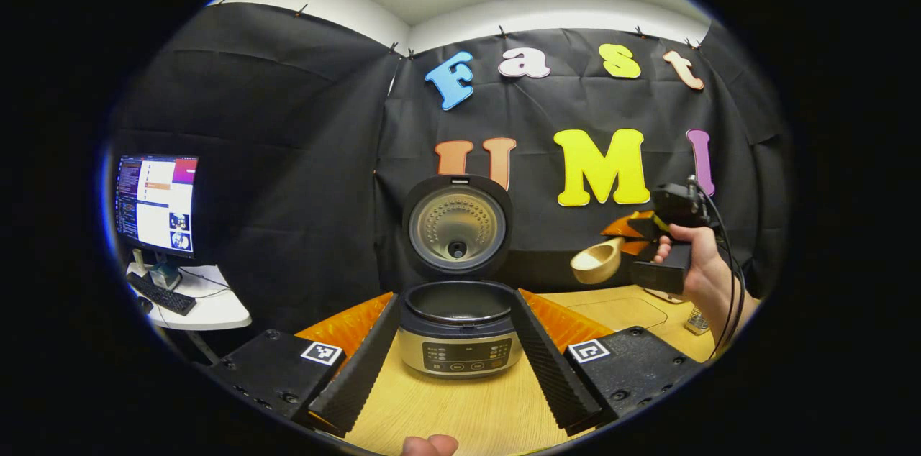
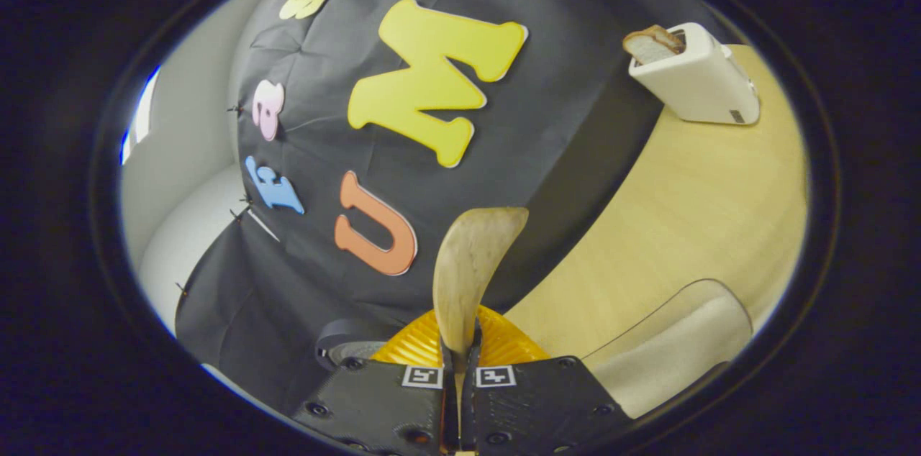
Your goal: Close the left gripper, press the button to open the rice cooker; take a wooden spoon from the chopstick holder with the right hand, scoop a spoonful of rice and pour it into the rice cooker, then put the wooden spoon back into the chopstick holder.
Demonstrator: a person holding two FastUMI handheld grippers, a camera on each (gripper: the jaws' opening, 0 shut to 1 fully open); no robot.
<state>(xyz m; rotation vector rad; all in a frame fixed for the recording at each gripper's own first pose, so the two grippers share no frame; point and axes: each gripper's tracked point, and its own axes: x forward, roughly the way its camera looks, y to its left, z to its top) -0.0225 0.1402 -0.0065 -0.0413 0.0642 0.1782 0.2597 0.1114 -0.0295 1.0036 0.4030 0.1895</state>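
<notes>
— Left gripper view first: the rice cooker (image 1: pixel 459 326) sits on the table (image 1: pixel 460 406) with its lid (image 1: pixel 457 227) standing up and the pot bare, so the button press looks done. The left gripper (image 1: pixel 455 359) hangs in front of it, fingers spread wide on either side of the cooker, touching nothing.

— And the spoon?

— Off to the right, held up in the air. The right gripper (image 1: pixel 633 254), in a person's hand (image 1: pixel 701 265), carries the wooden spoon (image 1: pixel 599 260) with its bowl pointing toward the cooker, still well apart from the pot.

— Is it properly gripped?

— From the right gripper view, yes: the right gripper (image 2: pixel 460 359) has its fingers pressed together on the spoon's handle, and the bowl of the wooden spoon (image 2: pixel 471 262) sticks out ahead, edge-on.

— Any rice in it?

— I can't tell; the bowl's inside is turned away from both cameras. So either scooping or pouring comes next, and putting the spoon back in the holder is yet to do.

— What's that beyond it?

— A toaster (image 2: pixel 694 78) with bread in it, off at the far side of the table.
</notes>
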